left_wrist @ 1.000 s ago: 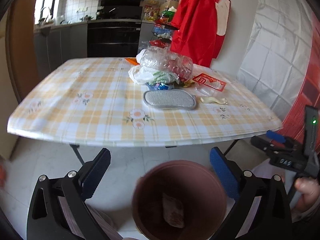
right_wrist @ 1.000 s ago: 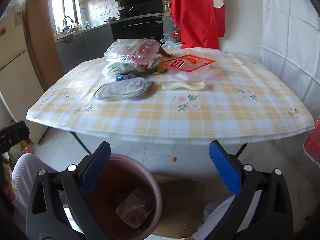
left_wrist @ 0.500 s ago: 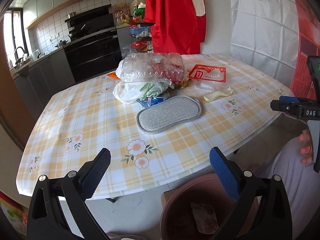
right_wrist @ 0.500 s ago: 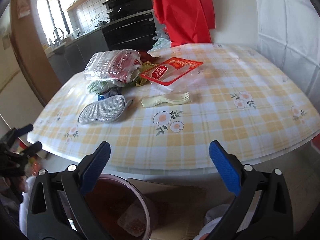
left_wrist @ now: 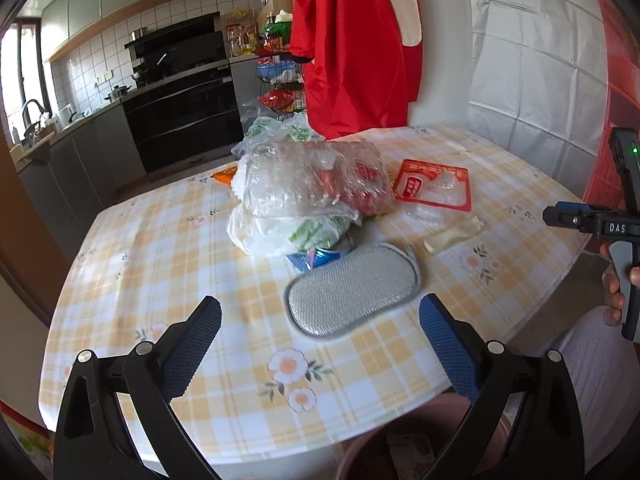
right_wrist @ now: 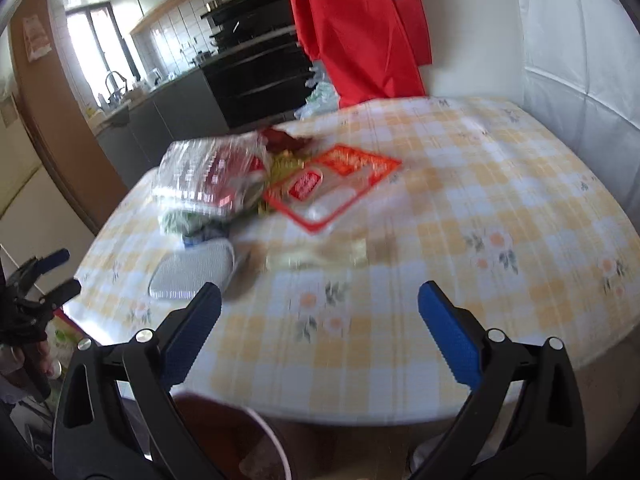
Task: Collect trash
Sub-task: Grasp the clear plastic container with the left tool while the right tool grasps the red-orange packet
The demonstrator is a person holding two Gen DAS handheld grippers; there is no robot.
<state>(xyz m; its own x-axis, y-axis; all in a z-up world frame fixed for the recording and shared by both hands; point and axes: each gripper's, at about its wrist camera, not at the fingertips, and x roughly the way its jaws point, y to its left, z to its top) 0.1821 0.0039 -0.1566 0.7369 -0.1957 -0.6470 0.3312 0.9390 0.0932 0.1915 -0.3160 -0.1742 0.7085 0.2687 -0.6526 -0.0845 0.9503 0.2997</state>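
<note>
1. L tool (left_wrist: 320, 320) jaws wide apart, nothing between the pads; hangs over near edge of table (left_wrist: 160, 240), pointing at the trash pile.
2. R tool (right_wrist: 320, 312) also spread wide, empty, above near table edge. Its view is motion-blurred, details soft.
3. Trash sits mid-table, toward far side: clear plastic box (left_wrist: 312, 180) w/ red stuff inside, contents hard to make out; it lies on top of a white bag (left_wrist: 280, 232).
4. Blue can (left_wrist: 324, 256) mostly hidden under bag, only a bit shows.
5. Grey pad (left_wrist: 352, 292) flat on table, just in front of the pile, closest item to L tool.
6. Red wrapper (left_wrist: 434, 186) right of box, flat. Cream utensil (left_wrist: 452, 236) near it, toward R edge; in R view just a pale smear (right_wrist: 316, 256).
7. Orange scrap (left_wrist: 224, 176) behind pile, mostly hidden.
8. Bin (right_wrist: 240, 440) below near table edge, cut off by frame bottom and partly behind the tool arms; contents unclear. In L view only a sliver of rim (left_wrist: 384, 428) shows.
9. R tool body seen at right edge of L view (left_wrist: 592, 224), a hand (left_wrist: 616, 292) on its grip, partly cut off.
10. Red garment (left_wrist: 352, 48) hangs behind table.
</note>
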